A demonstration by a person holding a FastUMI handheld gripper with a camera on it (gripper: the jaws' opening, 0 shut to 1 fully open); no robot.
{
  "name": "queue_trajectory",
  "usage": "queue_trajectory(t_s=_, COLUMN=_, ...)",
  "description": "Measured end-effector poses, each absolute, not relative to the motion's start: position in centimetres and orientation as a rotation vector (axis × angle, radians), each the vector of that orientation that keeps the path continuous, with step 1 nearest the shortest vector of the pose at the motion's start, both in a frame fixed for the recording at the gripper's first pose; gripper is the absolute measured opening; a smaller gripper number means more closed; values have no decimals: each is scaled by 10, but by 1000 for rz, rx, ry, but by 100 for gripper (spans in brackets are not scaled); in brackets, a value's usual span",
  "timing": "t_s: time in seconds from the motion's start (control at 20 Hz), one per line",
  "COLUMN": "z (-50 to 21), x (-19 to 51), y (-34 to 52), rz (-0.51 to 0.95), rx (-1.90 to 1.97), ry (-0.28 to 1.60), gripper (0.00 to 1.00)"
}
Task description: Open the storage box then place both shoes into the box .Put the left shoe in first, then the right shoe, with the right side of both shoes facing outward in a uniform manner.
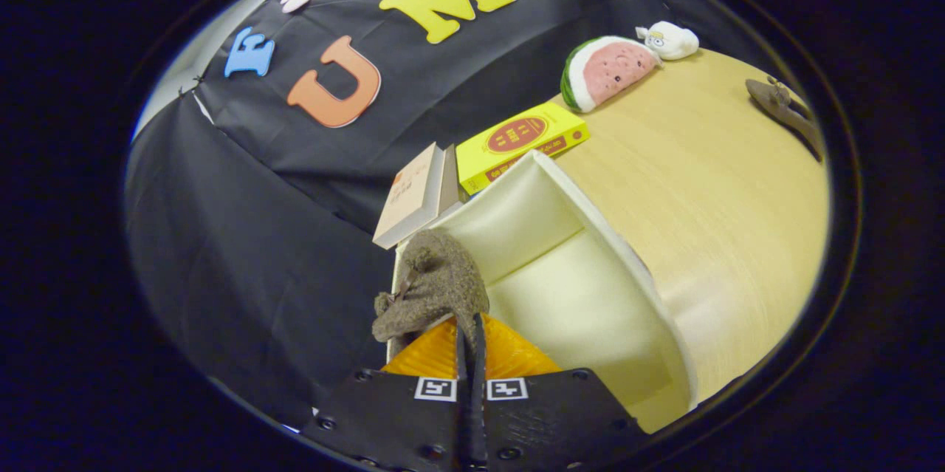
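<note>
Hand-held gripper fingers pinched on brown shoe, over open storage box

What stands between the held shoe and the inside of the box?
Nothing visible. The gripper is shut on the shoe, which hangs at the open box's near edge; the interior beside it looks bare.

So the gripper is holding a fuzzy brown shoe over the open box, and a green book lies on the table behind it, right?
Not quite: the book lying behind the box is yellow, not green, as the gripper view shows. The rest holds: the gripper has its fingers closed on the fuzzy brown shoe at the open box's edge.
</note>
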State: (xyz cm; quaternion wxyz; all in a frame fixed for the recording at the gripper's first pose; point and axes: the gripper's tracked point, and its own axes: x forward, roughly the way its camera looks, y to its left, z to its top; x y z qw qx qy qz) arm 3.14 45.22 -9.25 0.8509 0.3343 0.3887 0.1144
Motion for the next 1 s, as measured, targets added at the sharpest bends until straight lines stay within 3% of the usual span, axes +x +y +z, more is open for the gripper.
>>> queue_trajectory(t_s=0.1, z=-83, x=34, y=462, rz=299, rx=723, ry=800, gripper=10)
queue_trajectory(t_s=0.15, z=-86, x=32, y=468, rz=328, rx=708, ry=825, gripper=21)
queue_trajectory(t_s=0.3, z=-76, x=25, y=465, rz=382, rx=733, ry=798, gripper=33)
queue_trajectory(t_s=0.45, z=-58, x=25, y=460, rz=445, rx=678, ry=743, gripper=69)
queue_trajectory(t_s=0.65, z=-19, x=20, y=440, rz=510, rx=543, ry=584, gripper=81)
queue_trajectory(t_s=1.0, z=37, x=9, y=350, rz=489, rx=235, ry=275, gripper=84)
